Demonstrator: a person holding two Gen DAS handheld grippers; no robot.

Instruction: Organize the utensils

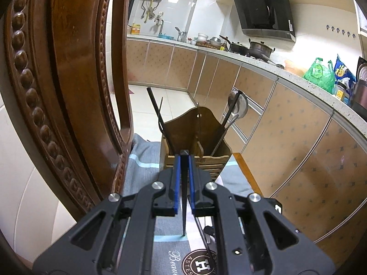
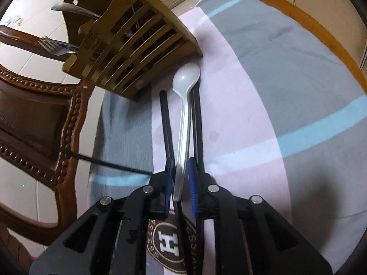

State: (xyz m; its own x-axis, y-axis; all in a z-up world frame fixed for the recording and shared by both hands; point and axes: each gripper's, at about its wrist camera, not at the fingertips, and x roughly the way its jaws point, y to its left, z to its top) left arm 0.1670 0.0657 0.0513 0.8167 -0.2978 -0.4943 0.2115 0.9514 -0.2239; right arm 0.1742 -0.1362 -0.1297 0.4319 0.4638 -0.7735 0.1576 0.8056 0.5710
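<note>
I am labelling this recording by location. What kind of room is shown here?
A home kitchen, most likely: a range hood hangs over pots on a long counter, and a wooden utensil holder stands on a cloth-covered table.

A carved wooden chair [image 1: 68, 87] stands left of the tool. Beyond and right runs a counter [image 1: 263, 65] holding pots [image 1: 260, 48] and a green bag [image 1: 320, 74]. A striped cloth [image 2: 286, 73] lies beneath.

left wrist faces wooden utensil holder [image 1: 197, 142], right wrist tilts down, sharing it
</note>
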